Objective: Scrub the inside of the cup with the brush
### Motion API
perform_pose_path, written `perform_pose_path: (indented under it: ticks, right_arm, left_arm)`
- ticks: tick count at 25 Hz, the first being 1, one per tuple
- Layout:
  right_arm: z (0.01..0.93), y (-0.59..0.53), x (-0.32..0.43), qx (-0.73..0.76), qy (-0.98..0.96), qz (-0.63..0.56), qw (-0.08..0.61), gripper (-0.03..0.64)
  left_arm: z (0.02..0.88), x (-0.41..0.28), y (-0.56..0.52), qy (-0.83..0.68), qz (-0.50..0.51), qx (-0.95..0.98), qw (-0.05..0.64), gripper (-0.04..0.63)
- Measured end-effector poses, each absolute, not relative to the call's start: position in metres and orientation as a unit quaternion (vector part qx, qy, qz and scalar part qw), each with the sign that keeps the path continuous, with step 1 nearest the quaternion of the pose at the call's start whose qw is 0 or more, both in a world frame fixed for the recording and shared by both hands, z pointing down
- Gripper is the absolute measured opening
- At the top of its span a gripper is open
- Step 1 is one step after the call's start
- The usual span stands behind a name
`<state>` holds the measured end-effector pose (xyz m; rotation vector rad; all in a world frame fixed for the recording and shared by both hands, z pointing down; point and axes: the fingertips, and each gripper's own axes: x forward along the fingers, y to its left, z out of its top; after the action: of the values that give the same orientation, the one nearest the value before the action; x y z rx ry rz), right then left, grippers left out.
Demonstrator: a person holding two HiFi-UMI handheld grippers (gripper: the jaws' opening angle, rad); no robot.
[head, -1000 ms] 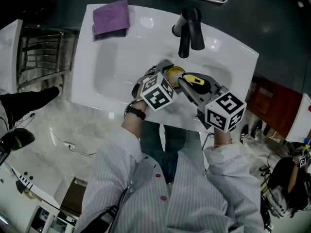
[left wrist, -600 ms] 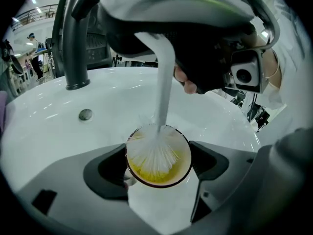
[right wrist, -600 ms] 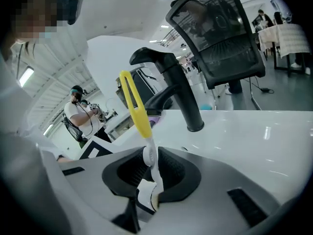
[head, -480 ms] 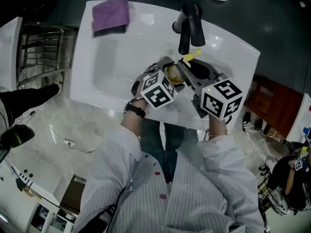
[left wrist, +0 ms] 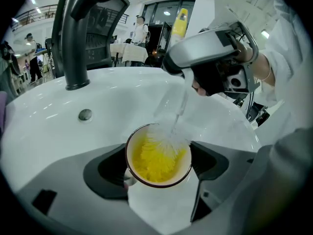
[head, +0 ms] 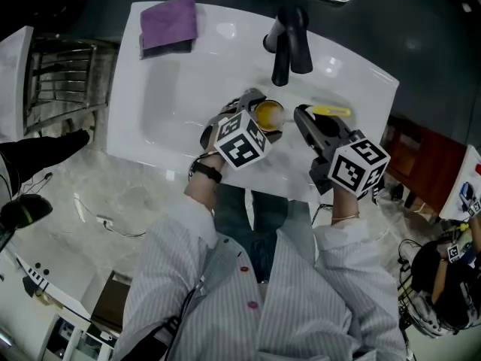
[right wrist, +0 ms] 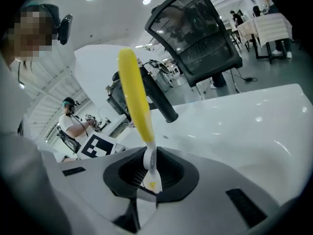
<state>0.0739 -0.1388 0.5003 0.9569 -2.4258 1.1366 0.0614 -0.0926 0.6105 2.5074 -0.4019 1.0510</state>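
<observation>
Clamping the cup (left wrist: 154, 153) in the left tongs (left wrist: 159, 170), mouth-up over the white sink (head: 173, 89); pinching the brush (right wrist: 134, 97) tight in the right tongs (right wrist: 149, 180) (swinging out rightward since half a second ago), dipping its bristles at the cup's far rim, short of the black faucet (head: 289, 43).

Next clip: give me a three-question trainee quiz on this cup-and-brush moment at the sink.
1. True or false: the left tongs hold the cup over the sink.
2. Multiple choice: the bristles of the brush are A) lying on the sink floor, B) at the cup's mouth, C) clamped in the left tongs.
3. Fill in: the right tongs grip the brush, whose handle is ____.
Key: 1 true; 2 B; 3 yellow.
</observation>
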Motion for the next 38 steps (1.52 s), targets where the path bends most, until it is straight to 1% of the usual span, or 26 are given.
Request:
perform_pose_path:
  ticks: [4,9,12,19,26,31,35,38]
  right_arm:
    - [0.493,-0.128,0.071,0.332,-0.832,0.422,0.136,0.064]
    - [0.481,-0.130,0.081,0.339,-0.818,0.456,0.090,0.064]
    - [0.478,-0.128,0.089,0.341,-0.813,0.467,0.073,0.064]
    - [0.470,-0.126,0.098,0.354,-0.807,0.470,0.052,0.064]
    - [0.452,-0.124,0.105,0.366,-0.806,0.465,0.029,0.064]
    - [0.431,-0.123,0.109,0.371,-0.811,0.451,0.021,0.063]
    - [0.405,-0.120,0.107,0.372,-0.820,0.435,0.015,0.063]
    - [0.387,-0.119,0.106,0.373,-0.827,0.421,0.007,0.063]
  left_arm:
    - [0.611,0.059,-0.095,-0.143,0.375,0.894,0.198,0.396]
    - [0.611,0.057,-0.096,-0.145,0.370,0.894,0.209,0.396]
    - [0.612,0.059,-0.095,-0.145,0.370,0.894,0.209,0.396]
    - [0.613,0.059,-0.096,-0.147,0.366,0.893,0.218,0.396]
    - [0.610,0.048,-0.092,-0.162,0.392,0.884,0.196,0.396]
    - [0.582,0.038,-0.092,-0.192,0.349,0.889,0.226,0.393]
    - [0.559,0.028,-0.085,-0.203,0.336,0.891,0.230,0.393]
    - [0.530,0.026,-0.088,-0.209,0.307,0.898,0.235,0.390]
